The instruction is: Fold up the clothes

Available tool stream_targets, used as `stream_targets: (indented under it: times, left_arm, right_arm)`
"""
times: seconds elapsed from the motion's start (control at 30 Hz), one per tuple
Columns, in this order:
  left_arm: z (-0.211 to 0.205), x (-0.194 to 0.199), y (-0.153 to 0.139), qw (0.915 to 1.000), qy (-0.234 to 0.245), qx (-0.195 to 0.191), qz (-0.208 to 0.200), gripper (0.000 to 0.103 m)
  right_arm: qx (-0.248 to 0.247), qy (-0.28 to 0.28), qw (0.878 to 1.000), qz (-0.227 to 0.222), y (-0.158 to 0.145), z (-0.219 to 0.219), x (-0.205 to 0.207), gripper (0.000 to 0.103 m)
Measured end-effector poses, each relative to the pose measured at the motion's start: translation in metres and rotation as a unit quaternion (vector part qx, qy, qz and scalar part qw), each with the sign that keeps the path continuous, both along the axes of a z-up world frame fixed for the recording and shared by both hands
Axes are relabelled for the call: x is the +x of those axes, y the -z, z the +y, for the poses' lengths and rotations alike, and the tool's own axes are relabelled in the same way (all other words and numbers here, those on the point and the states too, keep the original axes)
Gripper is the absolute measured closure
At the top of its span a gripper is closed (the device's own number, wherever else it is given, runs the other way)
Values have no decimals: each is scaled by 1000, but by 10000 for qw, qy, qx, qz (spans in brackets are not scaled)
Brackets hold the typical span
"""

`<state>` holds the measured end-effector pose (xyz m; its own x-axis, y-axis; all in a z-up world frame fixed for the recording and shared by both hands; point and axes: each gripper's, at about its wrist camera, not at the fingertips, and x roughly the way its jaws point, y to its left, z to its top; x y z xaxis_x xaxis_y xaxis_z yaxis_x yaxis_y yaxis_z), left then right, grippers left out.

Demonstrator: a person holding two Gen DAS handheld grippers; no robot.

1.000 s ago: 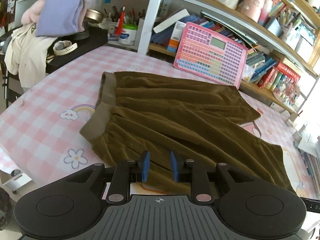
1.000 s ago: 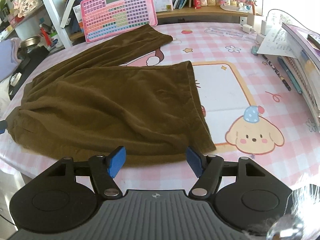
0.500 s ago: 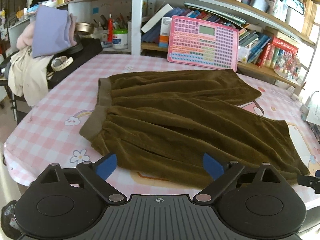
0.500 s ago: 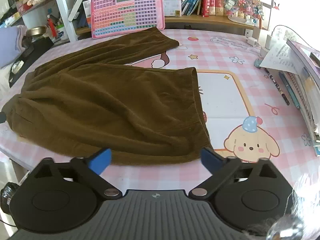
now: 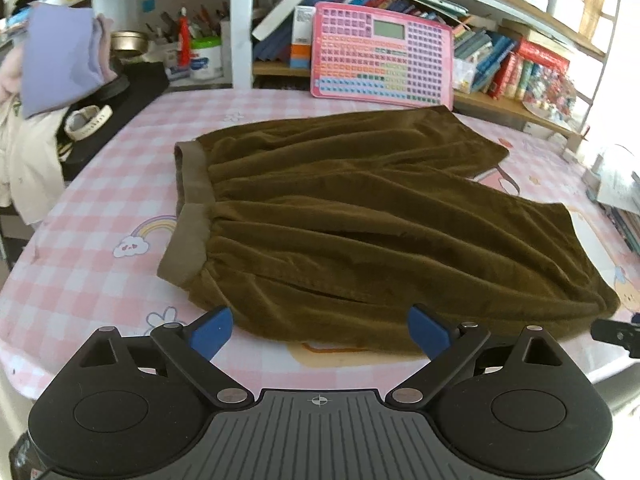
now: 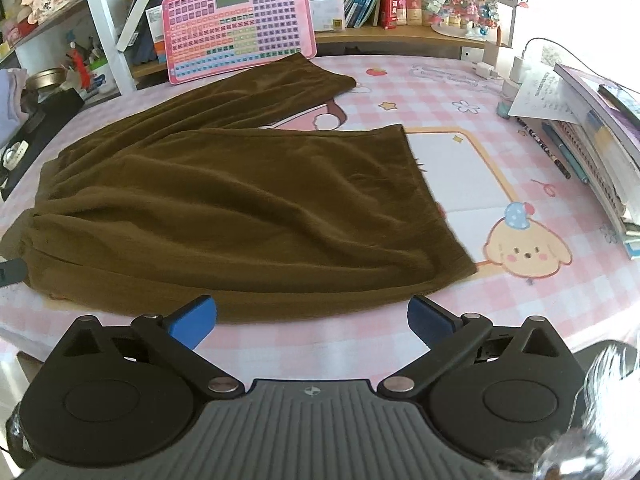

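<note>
Both grippers have pulled back toward the near edge of the table since a second ago, and the left gripper [image 5: 319,330], whose blue pads were then nearly together over the trousers, now has them spread wide with nothing between them. The right gripper [image 6: 312,318] is also spread wide and holds nothing; its pads have opened further than they were a second ago.

Taking the trousers [image 5: 360,216] as the landmark: they lie flat on the pink checked tablecloth [image 5: 92,216], unfolded, with the paler waistband [image 5: 192,208] at their left end in the left wrist view and the two legs running off to the right. The far leg angles away from the near one, so a wedge of tablecloth shows between their ends. In the right wrist view the trousers [image 6: 224,200] have the hem of the near leg ending just left of a cartoon puppy print [image 6: 524,248].

Each gripper hovers just short of the trousers' near edge, not touching the cloth. Behind the trousers, a pink keyboard toy [image 5: 382,60] leans against the shelf. To the right of the trousers a stack of books [image 6: 600,140] rests on the table. Left of the waistband, folded lilac cloth [image 5: 60,56] sits on a dark stand.
</note>
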<state>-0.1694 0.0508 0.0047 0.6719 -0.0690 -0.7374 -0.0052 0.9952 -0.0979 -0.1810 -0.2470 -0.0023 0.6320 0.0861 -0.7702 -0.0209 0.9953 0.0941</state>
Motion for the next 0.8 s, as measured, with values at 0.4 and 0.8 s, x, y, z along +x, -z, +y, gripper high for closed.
stream_targets:
  times: [0.4, 0.8]
  left_arm:
    - [43, 15, -6, 9979, 535, -340, -92, 6]
    - [79, 56, -34, 9973, 462, -166, -550, 6]
  right_arm:
    - [-123, 233, 9994, -223, -11, 49, -4, 0]
    - [-306, -517, 9956, -719, -62, 36, 58, 0]
